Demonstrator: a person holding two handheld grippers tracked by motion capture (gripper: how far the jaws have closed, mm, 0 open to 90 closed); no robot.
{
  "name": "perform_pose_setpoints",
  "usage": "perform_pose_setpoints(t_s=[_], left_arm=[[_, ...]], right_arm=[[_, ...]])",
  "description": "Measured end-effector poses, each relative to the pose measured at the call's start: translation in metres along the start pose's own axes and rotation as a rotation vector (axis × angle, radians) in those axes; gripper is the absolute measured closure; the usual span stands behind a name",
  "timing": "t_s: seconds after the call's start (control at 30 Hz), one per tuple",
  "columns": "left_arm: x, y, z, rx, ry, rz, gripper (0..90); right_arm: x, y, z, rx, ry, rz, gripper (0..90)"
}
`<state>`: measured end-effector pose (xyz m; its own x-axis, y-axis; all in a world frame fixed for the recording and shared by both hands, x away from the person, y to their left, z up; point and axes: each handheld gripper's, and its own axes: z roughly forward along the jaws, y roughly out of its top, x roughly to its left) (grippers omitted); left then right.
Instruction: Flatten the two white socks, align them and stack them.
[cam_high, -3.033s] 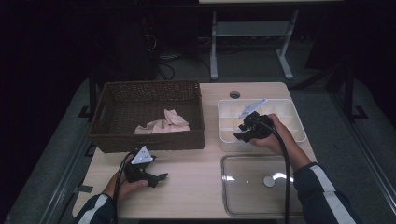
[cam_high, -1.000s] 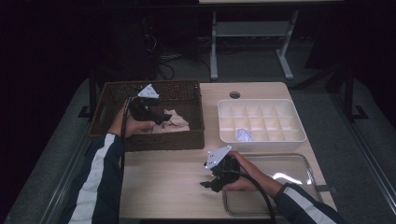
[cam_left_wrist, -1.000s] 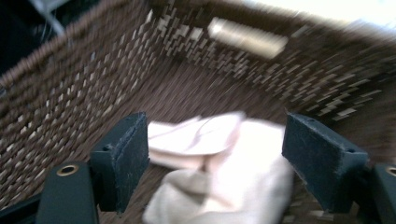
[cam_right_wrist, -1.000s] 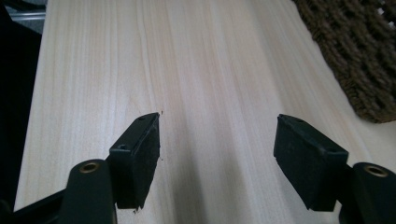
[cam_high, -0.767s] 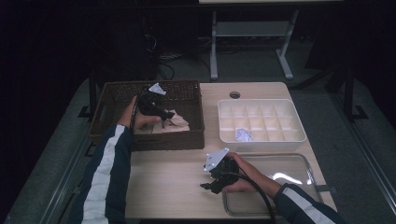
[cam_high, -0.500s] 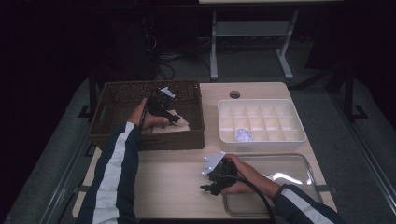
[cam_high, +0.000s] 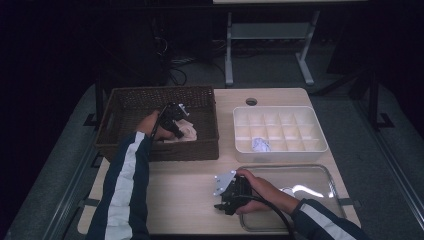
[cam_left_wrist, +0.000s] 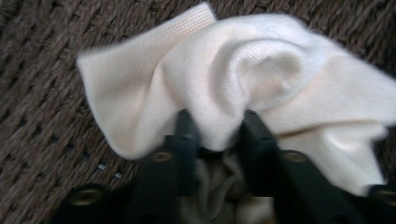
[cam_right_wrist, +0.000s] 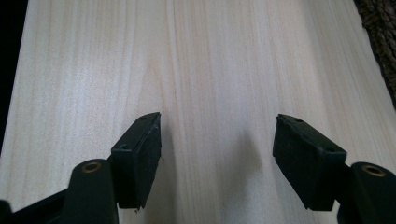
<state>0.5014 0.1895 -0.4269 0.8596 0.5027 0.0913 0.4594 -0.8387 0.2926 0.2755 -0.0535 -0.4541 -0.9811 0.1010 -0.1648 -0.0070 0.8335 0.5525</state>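
A cream knitted sock (cam_left_wrist: 261, 88) lies crumpled in the brown wicker basket (cam_high: 130, 102) at the back left. My left gripper (cam_left_wrist: 217, 130) reaches down into the basket; its jaws have just been closing and now pinch a fold of the sock (cam_high: 187, 131) between them. The same gripper (cam_high: 172, 120) sits over the sock in the high view. My right gripper (cam_high: 225, 197) rests near the table's front edge, beside the clear lid, with its jaws wide apart over bare wood (cam_right_wrist: 217, 140) and nothing between them.
A white compartment tray (cam_high: 280, 150) stands at the back right with a small crumpled white item (cam_high: 260, 145) in one cell. A clear plastic lid (cam_high: 305, 182) lies in front of it. A round hole (cam_high: 251, 101) marks the table's back edge.
The left hand sank into the basket onto the sock, and its jaws closed on a fold of it. The right gripper stayed near the front edge.
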Motion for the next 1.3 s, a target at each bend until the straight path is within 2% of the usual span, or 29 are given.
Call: perform_pose_setpoints(t_s=[0.1, 0.13, 0.27, 0.33, 0.37, 0.4, 0.47, 0.73, 0.8, 0.83, 0.9, 0.93, 0.97, 1.03, 1.13, 1.23, 1.27, 1.3], left_arm=[[0.0, -0.003, -0.009, -0.032, 0.06, -0.004, 77.6], [0.001, -0.004, -0.013, -0.054, 0.085, -0.009, 78.0], [0.002, -0.007, -0.033, -0.143, 0.137, -0.027, 78.3], [0.003, -0.009, -0.043, -0.178, 0.137, -0.038, 78.3], [0.003, -0.01, -0.048, -0.209, 0.147, -0.046, 78.3], [0.004, -0.011, -0.053, -0.255, 0.132, -0.065, 78.3], [0.003, -0.013, -0.06, -0.297, 0.139, -0.07, 78.3], [-0.003, -0.015, -0.08, -0.38, 0.157, -0.075, 78.4], [-0.004, -0.016, -0.084, -0.402, 0.158, -0.075, 78.4], [-0.005, -0.015, -0.086, -0.415, 0.154, -0.088, 78.4], [-0.007, -0.015, -0.09, -0.441, 0.171, -0.085, 78.5], [-0.008, -0.015, -0.093, -0.461, 0.167, -0.092, 78.5], [-0.009, -0.015, -0.095, -0.475, 0.146, -0.101, 78.5], [-0.011, -0.015, -0.099, -0.487, 0.166, -0.095, 78.6], [-0.015, -0.014, -0.103, -0.499, 0.169, -0.095, 78.7], [-0.019, -0.017, -0.107, -0.536, 0.178, -0.099, 78.8], [-0.02, -0.019, -0.108, -0.547, 0.175, -0.103, 78.9], [-0.022, -0.021, -0.109, -0.564, 0.177, -0.111, 78.9]], right_arm=[[0.0, 0.0, 0.0, -0.011, 0.003, -0.011, 31.7], [0.0, 0.0, -0.001, -0.014, 0.0, 0.003, 31.8], [-0.002, 0.0, -0.002, -0.046, 0.003, 0.027, 31.9], [-0.003, 0.0, -0.004, -0.055, -0.004, 0.035, 31.9], [-0.004, 0.0, -0.005, -0.064, 0.0, 0.04, 31.8], [-0.004, 0.0, -0.005, -0.073, 0.002, 0.041, 31.8], [-0.004, 0.0, -0.005, -0.078, -0.002, 0.046, 31.8], [-0.006, 0.001, -0.006, -0.096, -0.006, 0.058, 31.8], [-0.005, 0.002, -0.008, -0.1, 0.009, 0.094, 31.8], [-0.005, 0.001, -0.007, -0.102, 0.006, 0.087, 31.8], [-0.007, 0.002, -0.007, -0.103, 0.001, 0.079, 31.9], [-0.007, 0.002, -0.007, -0.105, 0.005, 0.078, 31.8], [-0.007, 0.002, -0.006, -0.109, 0.002, 0.07, 31.8], [-0.007, 0.003, -0.006, -0.112, 0.008, 0.07, 31.8], [-0.006, 0.005, -0.005, -0.114, 0.013, 0.084, 31.8], [-0.007, 0.006, -0.003, -0.118, 0.003, 0.067, 31.8], [-0.006, 0.006, -0.003, -0.118, 0.005, 0.092, 31.8], [-0.009, 0.006, -0.003, -0.12, -0.006, 0.073, 31.8]])
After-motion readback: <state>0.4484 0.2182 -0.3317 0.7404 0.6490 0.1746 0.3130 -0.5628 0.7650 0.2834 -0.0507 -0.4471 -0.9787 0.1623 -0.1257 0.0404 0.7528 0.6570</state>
